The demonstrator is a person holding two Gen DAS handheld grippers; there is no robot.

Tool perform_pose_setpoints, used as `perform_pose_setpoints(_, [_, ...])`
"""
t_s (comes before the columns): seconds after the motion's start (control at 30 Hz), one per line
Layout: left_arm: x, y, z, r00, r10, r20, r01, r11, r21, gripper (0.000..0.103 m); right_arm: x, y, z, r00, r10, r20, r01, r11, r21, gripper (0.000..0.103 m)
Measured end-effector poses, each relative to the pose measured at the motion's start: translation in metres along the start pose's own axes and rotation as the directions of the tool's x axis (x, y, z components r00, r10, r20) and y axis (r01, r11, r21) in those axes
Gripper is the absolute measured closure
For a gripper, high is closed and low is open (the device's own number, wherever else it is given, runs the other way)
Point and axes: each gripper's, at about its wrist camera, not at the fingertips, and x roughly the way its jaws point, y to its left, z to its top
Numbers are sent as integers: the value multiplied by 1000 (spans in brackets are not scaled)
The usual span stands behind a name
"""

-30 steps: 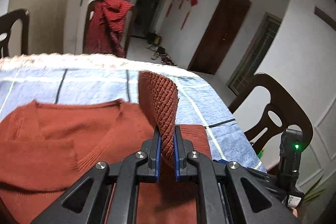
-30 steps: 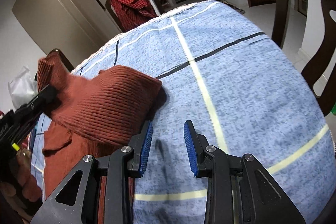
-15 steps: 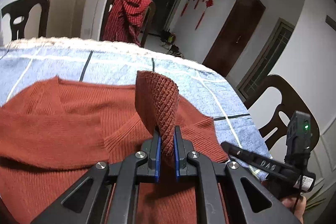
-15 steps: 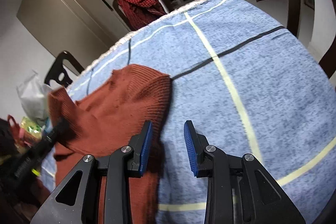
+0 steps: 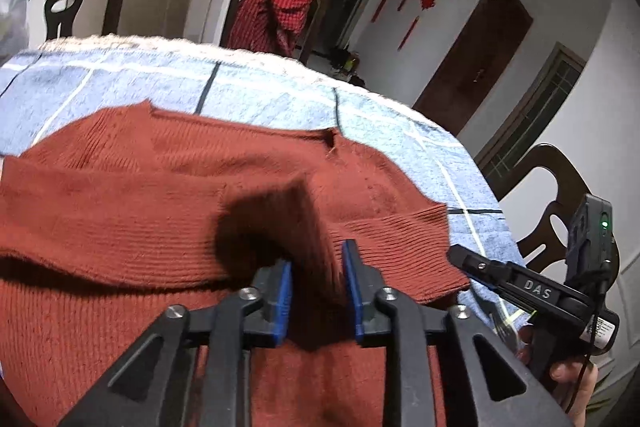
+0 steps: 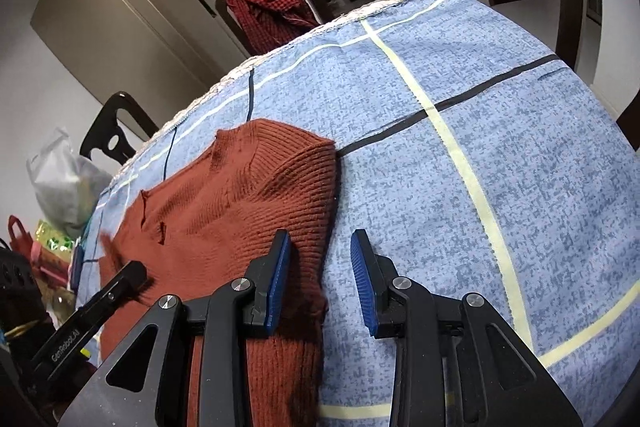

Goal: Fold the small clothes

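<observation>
Left wrist view shows the left gripper (image 5: 316, 285) low over a rust-red sweater (image 5: 120, 211) that lies spread on the counter (image 5: 260, 99), which wears a blue checked cloth. Its jaws have just been opening. A blurred flap of the sweater, likely a sleeve end, hangs between the blue pads, and the pads do not seem to press on it now. So the flap is being let go on top of the sweater's body.

The right gripper (image 6: 320, 283) sits at the sweater's right edge (image 6: 316, 227). Its jaws are apart and empty. The left pad is over the knit and the right pad is over the bare cloth. It grips nothing.

The step in hand looks like folding a sleeve in across the sweater's body. The fold seems partly made, and the sweater is not yet a neat small stack.

Next, the left gripper should likely lift clear of the flap without dragging it. Then the right gripper could pinch the sweater's right edge and bring it over.
</observation>
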Motion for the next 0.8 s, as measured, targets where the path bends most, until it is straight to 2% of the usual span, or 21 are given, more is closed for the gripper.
perform_pose_setpoints(0.17, [-8,18,-2,1000,0,0,0,999,-47,62,-2,9,-3,1000,-22,5,22,999,-37,71])
perform_pose_setpoints(0.4, [-25,38,0,999,32,17,-31,998,-61,61,-5,27,-11,997,-66,31,69,993,-94,71])
perform_pose_setpoints(0.57, [-41,50,7,999,25,44,-22,996,-81,61,-7,49,-17,994,-91,53,98,981,-165,71])
perform_pose_setpoints(0.73, [-56,64,16,997,47,65,-42,996,-78,51,-7,78,-22,993,-96,70,110,965,-238,71])
perform_pose_setpoints(0.8, [-58,71,18,997,51,58,-47,996,-73,51,-7,88,-24,986,-138,94,158,950,-268,71])
